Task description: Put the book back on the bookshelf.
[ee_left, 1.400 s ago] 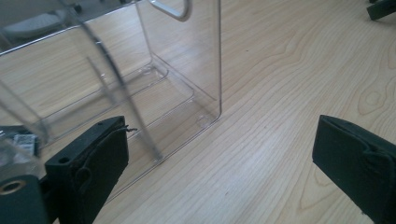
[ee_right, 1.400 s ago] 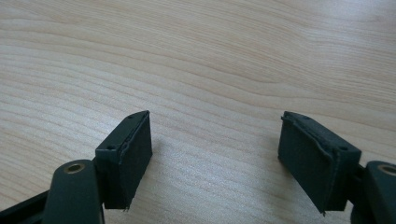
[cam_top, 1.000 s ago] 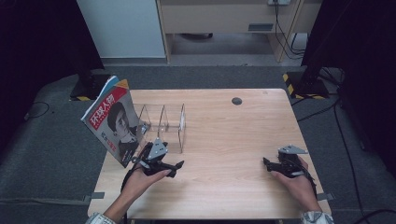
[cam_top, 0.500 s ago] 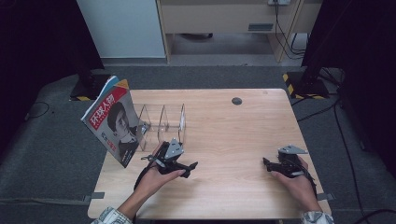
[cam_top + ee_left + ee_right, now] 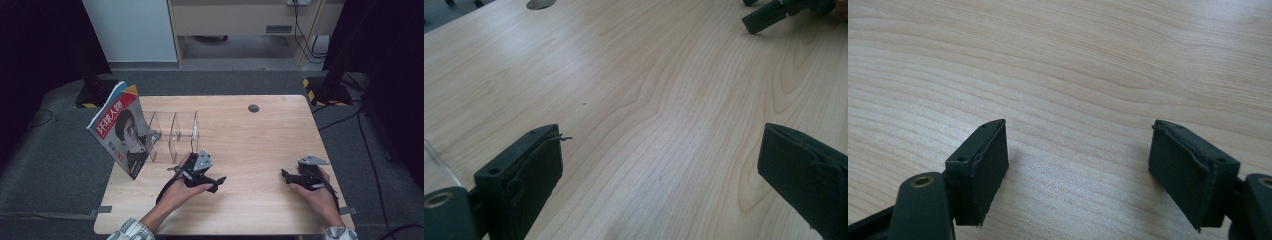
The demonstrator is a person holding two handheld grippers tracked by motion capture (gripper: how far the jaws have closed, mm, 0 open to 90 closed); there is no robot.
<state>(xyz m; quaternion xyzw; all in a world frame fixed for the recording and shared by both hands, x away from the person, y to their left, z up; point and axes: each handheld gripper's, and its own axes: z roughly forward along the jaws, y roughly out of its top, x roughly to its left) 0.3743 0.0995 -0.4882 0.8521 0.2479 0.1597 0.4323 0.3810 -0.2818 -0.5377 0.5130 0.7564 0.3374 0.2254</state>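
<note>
In the high view a magazine stands tilted at the left edge of the table, its long axis running from upper left to lower right, the cover facing the camera. The cover is red at the top with white characters and a grey portrait. It leans on a clear rack just to its right. The left gripper, lower centre, points right with jaws apart and nothing between them. The right gripper, lower right, points left, jaws likewise apart.
</note>
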